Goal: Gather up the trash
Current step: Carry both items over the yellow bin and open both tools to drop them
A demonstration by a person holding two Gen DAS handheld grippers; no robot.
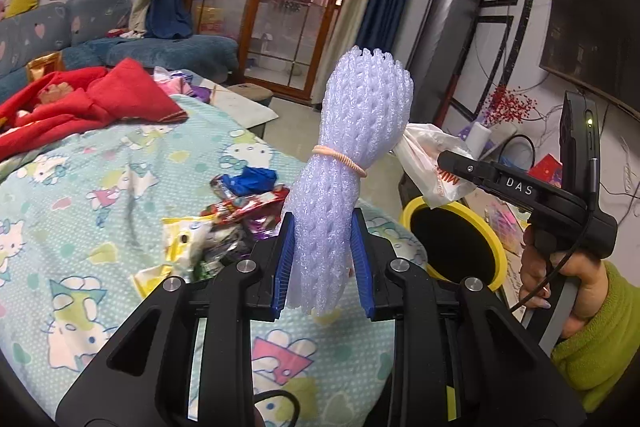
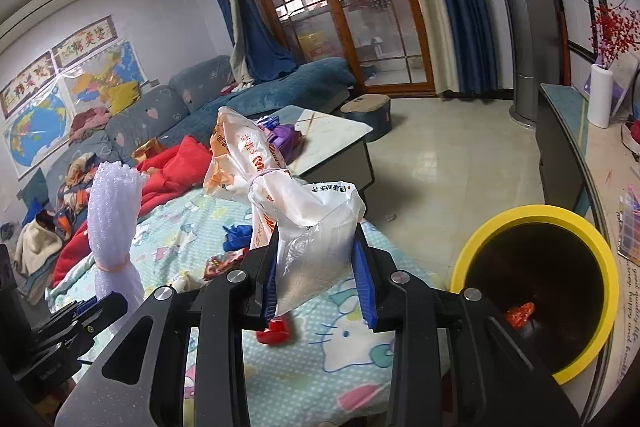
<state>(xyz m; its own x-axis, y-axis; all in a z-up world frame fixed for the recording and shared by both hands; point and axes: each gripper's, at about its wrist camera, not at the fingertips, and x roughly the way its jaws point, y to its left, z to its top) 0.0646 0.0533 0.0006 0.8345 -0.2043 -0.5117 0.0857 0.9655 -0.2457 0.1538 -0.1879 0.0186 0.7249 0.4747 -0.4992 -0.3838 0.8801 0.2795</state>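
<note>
Left gripper (image 1: 323,259): blue-padded fingers closed narrowly on the lower end of a bundle of white foam netting (image 1: 352,155), which stands upright between the pads and is bound at mid-height by a tan rubber band (image 1: 342,158). Right gripper (image 2: 320,279): fingers clamped on a bunched white plastic bag (image 2: 308,223) with orange print, cinched near its middle by a pale band; the bag rises up and to the left from the pads. Both loads are held in the air above the bed. Bin (image 2: 544,291): round, yellow-rimmed, dark inside, standing beside the bed at the right; one red wrapper (image 2: 520,313) lies at its bottom. In the left wrist view the right gripper, gripped by a hand (image 1: 560,279) in a green sleeve, holds the bag just above the bin's far rim. Bedsheet (image 1: 100,187): pale blue-green, cartoon-cat print. Loose items on the sheet: a heap of snack wrappers (image 1: 236,219) in red, yellow and silver, a crumpled blue piece (image 1: 250,181), and a small red object (image 2: 274,335) just beneath the right gripper. Red blanket (image 1: 92,99): piled at the far end of the bed. Blue sofa (image 2: 224,95): along the far wall.
</note>
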